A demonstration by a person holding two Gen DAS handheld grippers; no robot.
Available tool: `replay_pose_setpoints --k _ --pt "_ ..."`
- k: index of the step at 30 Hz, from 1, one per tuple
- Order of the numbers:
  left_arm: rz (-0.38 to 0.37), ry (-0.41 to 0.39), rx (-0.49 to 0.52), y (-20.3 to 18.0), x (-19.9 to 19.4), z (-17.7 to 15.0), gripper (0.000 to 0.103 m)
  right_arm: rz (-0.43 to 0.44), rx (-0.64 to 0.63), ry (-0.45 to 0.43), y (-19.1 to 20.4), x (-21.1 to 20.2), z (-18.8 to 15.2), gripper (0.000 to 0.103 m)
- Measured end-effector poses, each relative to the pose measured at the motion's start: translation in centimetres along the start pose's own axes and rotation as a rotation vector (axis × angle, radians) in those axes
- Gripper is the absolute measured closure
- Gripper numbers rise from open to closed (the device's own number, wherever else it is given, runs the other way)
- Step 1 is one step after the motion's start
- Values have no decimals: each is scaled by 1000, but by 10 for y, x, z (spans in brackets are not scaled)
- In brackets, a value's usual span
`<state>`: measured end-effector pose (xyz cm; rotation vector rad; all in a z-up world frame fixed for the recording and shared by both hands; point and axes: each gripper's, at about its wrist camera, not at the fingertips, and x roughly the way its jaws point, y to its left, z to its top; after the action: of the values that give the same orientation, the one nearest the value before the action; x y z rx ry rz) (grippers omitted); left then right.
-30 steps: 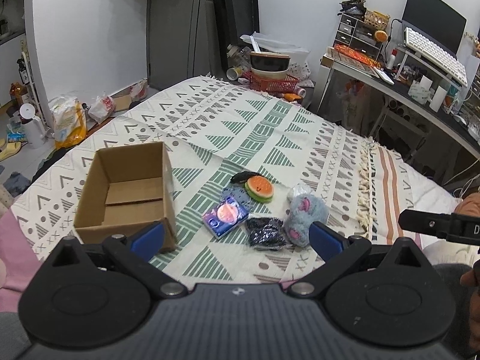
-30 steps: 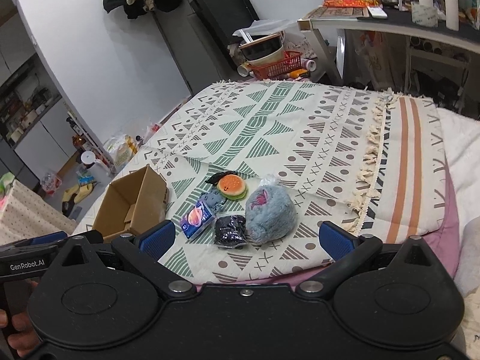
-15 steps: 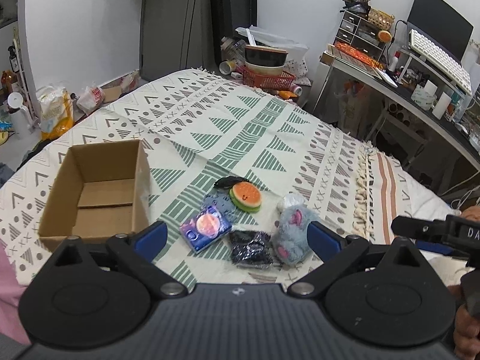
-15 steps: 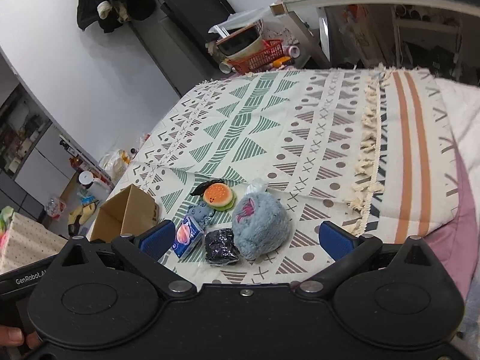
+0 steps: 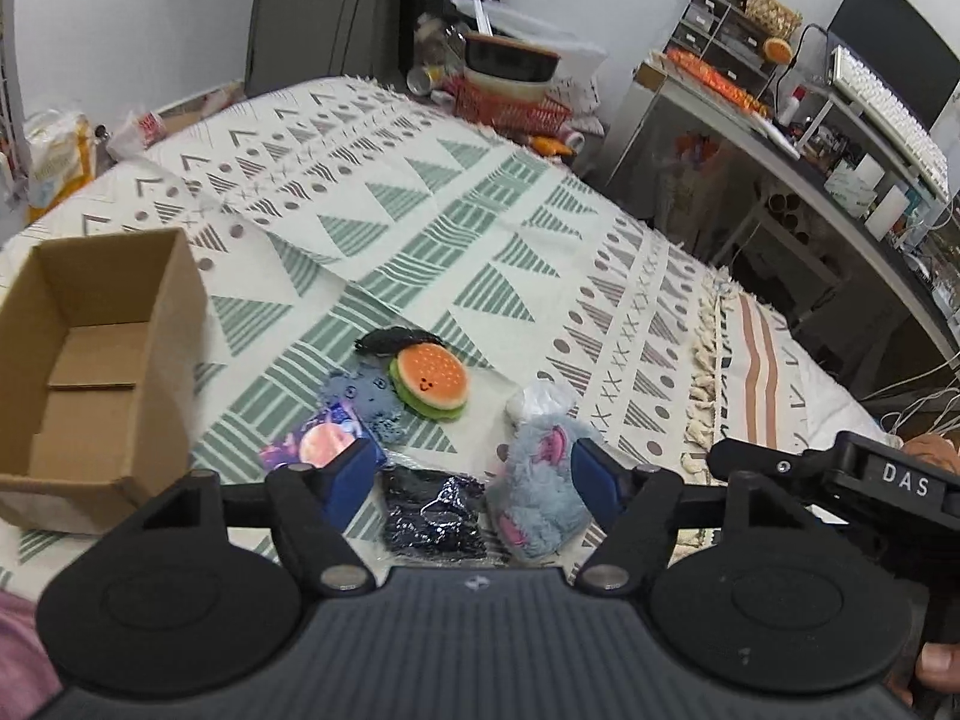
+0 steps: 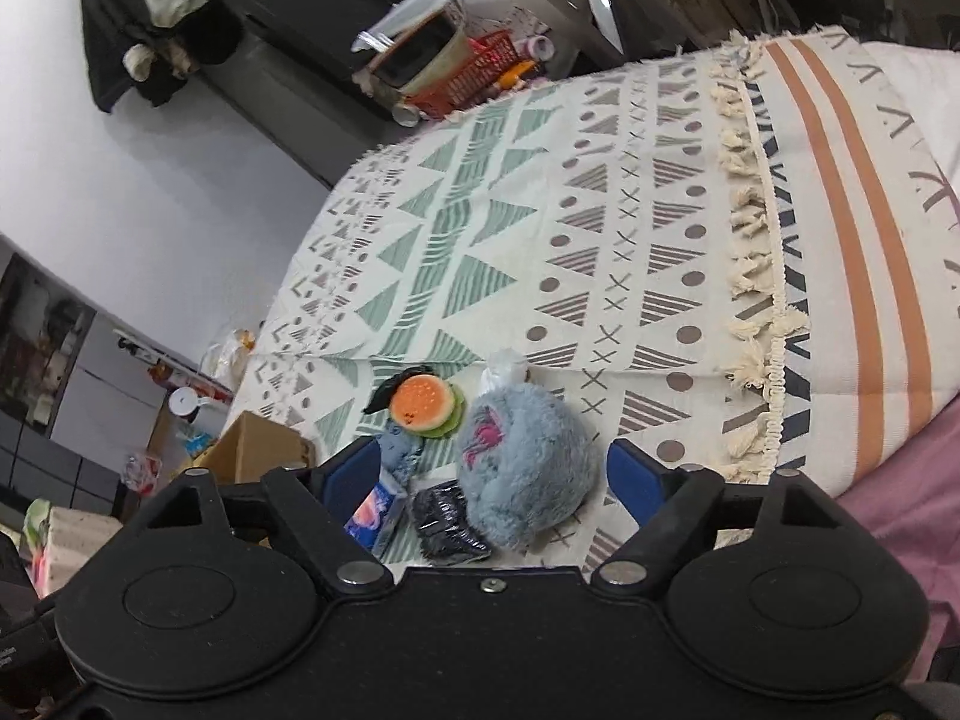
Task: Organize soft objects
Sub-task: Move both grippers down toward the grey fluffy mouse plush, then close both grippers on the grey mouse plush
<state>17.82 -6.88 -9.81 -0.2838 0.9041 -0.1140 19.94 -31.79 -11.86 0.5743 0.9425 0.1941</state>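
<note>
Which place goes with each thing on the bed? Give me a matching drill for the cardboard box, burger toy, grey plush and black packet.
Things:
1. cardboard box
2. burger toy
3. grey plush
4. black packet

Places:
A. nearest the tasselled blanket edge
B. far left, apart from the pile
C. nearest the camera, between plush and space-print pouch
D. behind the pile, on a black item

Pairs: 1-B, 2-D, 3-A, 4-C
</note>
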Motion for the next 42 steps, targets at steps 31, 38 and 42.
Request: replay_pose_setpoints --k 31,38,42 --pt "-116 249 -158 0 140 0 85 -37 166 161 -36 106 7 66" --pt "-114 223 -158 -1 132 0 87 -26 157 128 -30 100 7 74" --pt "-121 196 -160 1 119 4 87 1 141 102 -23 91 6 75"
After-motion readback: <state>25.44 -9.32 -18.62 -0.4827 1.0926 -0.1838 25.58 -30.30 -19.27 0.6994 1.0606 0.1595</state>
